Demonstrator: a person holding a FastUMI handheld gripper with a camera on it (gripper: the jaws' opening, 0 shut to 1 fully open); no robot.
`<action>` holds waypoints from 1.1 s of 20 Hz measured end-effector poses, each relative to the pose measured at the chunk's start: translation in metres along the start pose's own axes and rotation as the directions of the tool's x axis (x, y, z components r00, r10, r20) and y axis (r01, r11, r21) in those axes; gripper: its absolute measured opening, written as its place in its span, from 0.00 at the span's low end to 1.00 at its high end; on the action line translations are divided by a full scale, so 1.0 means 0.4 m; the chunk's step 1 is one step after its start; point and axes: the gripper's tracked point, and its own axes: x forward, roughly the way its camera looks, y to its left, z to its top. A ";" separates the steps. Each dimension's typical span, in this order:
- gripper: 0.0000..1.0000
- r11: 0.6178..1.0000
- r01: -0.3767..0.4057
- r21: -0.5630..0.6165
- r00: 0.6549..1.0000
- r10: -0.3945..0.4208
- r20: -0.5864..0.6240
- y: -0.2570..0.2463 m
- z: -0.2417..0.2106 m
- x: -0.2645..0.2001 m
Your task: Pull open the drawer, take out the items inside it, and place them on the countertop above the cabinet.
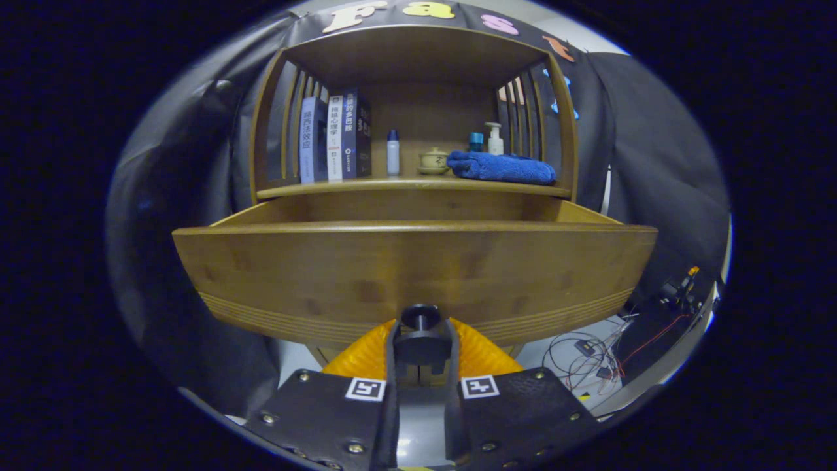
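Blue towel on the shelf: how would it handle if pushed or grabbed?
The blue towel lies folded with soft rounded edges, so probably floppy and likely to unfold if lifted. Pushed, it looks apt to bunch rather than slide. The gripper is shut on the drawer knob.

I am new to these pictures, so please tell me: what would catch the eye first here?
The wide wooden drawer front dominates, pulled out toward the camera, with the gripper shut on its dark knob, jaws on either side of it. Above, on the shelf, lie a folded blue towel on the right and upright books on the left.
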 end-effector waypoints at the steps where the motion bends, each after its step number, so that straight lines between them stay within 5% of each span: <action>1: 0.28 1.000 -0.003 -0.009 1.000 0.003 0.001 -0.002 -0.001 -0.016; 16: 0.29 0.999 0.022 -0.027 1.000 -0.022 -0.003 -0.002 -0.005 -0.045; 22: 0.42 1.000 0.017 -0.008 1.000 -0.017 -0.011 -0.006 0.026 -0.083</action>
